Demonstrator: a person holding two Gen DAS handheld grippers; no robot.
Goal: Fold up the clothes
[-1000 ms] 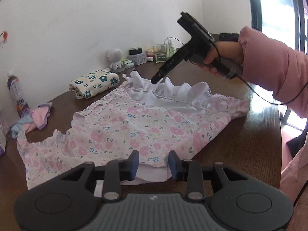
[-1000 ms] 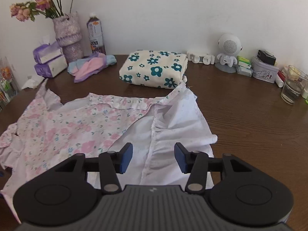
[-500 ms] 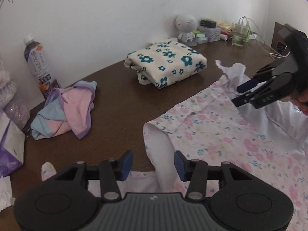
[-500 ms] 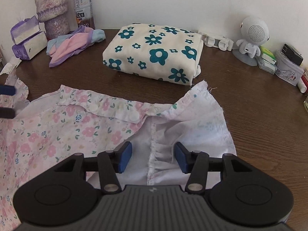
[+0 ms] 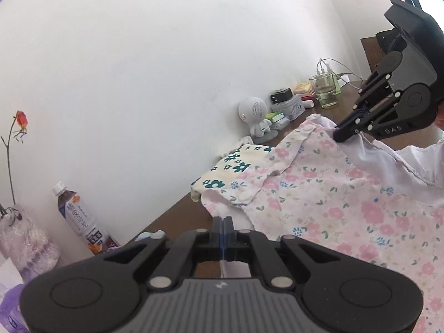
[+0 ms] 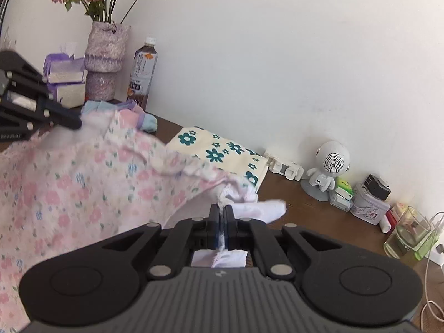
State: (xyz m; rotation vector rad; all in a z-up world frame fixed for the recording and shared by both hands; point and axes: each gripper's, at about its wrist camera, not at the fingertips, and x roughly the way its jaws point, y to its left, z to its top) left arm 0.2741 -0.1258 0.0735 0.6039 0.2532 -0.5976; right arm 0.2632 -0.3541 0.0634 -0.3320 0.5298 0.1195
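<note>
I hold both claws clamped on floral garment [image 5: 319, 194]: left gripper [image 5: 223, 223] at 6 o'clock pinches its edge, right gripper [image 6: 221, 216] bites white frill. Garment hangs stretched between them above table [image 6: 319, 216]. Risk, my judgement: thin pinch slips under tension; lifted hem may drag folded floral cloth [image 6: 222, 152] at 12 o'clock. Only right view shows vase [image 6: 106, 55] and cloth bunched inside jaws; only left view shows right gripper's bite from outside.

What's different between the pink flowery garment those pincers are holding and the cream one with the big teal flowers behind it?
The pink floral garment is unfolded and lifted, pinched by the left gripper and right gripper; the cream cloth lies folded in a neat block on the table, untouched. The pink one has small pink and blue blossoms and a white ruffled lining; the cream one has larger teal flowers. Both are flower-printed fabric.
</note>
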